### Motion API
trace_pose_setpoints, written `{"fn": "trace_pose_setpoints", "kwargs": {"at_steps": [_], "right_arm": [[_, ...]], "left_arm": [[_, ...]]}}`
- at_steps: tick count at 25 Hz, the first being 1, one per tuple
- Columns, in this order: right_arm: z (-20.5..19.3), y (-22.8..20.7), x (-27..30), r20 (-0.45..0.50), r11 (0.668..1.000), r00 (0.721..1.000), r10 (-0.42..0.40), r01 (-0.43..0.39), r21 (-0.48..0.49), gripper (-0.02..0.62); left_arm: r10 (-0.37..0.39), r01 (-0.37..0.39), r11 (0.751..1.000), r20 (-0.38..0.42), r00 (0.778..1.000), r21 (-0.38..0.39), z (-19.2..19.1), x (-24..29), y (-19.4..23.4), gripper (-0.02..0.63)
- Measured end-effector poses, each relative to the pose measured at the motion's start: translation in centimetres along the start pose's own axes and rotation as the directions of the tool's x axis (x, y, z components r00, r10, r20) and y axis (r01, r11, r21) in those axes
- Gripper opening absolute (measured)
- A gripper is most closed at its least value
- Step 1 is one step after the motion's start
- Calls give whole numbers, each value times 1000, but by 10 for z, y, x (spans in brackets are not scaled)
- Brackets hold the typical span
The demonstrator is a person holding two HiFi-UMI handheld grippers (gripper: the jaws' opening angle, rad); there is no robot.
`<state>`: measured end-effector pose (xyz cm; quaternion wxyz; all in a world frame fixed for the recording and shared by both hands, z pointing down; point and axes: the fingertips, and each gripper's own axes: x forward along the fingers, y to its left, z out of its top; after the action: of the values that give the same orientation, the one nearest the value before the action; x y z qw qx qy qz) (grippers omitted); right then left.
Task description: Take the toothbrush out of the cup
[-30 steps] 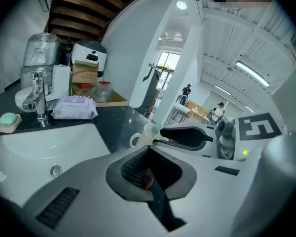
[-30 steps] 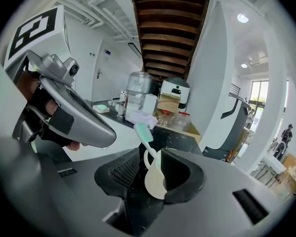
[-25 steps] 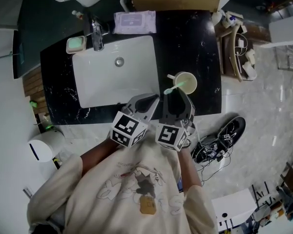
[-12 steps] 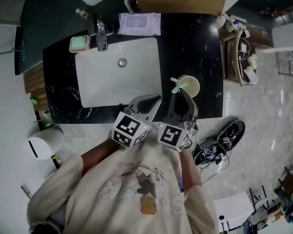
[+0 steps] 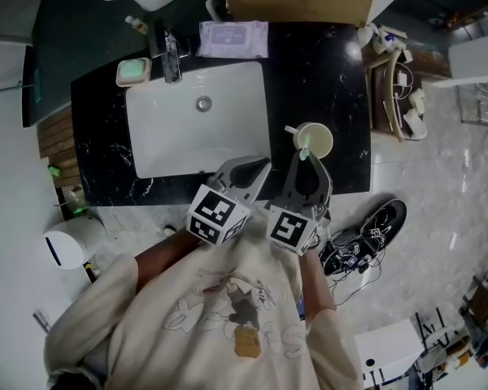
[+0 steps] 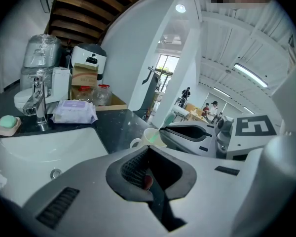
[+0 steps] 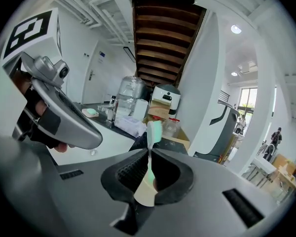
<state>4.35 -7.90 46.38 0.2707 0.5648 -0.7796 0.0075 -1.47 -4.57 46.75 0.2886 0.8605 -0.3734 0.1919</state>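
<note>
From the head view we see the black desk (image 5: 325,71) with its white sink (image 5: 171,136). The cream cup (image 5: 324,141) stands on the desk just right of the sink. Our right tool (image 5: 307,159) reaches to the cup's near side, and the green toothbrush (image 5: 303,148) shows right at its tips, over the near rim of the cup. Our left tool (image 5: 259,167) lies beside the right one, over the sink's front right corner and apart from the cup.

In the left gripper view, the left tool (image 6: 149,171) is clenched on nothing, its dark pads meeting. Past it the cup (image 6: 144,136) stands on the desk, and the right tool (image 6: 195,135) reaches in above it from the right. A pack of wipes (image 6: 74,111) lies farther back beside the faucet (image 6: 38,100).

In the right gripper view, the right tool (image 7: 149,174) is clamped on the toothbrush (image 7: 154,131). The thin neck passes upright between the ribbed pads and the pale green head stands above the tips. Below the pads, the cup (image 7: 143,197) shows through the gap and the green lower part of the brush lies over it. We cannot tell whether that end is clear of the cup. The left tool (image 7: 64,127) crosses this view at the left.
</note>
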Motion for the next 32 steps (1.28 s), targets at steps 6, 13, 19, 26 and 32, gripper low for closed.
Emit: {"fn": "trace_pose_setpoints", "kwargs": {"at_steps": [6,13,19,26,32], "right_arm": [[4,-2,-12,24,1000,999,-26,26,4,35],[16,-7,-30,60,998,996,-69,69,4,34],[29,-2,-47,92,995,992,-91,94,-30,35],[40,1,-67,109,992,986,-124,127,-18,35],[50,5,-88,136,988,978,-156,152,35,34]], "left_arm": [[-20,20,1000,17,1000,19,4,-5,-7,6],[-48,47,998,34,998,42,7,-15,-19,8],[-66,63,996,50,997,58,7,-25,-26,6],[-90,84,993,77,993,80,11,-39,-31,6],[-108,97,989,100,989,108,12,-54,-35,8]]}}
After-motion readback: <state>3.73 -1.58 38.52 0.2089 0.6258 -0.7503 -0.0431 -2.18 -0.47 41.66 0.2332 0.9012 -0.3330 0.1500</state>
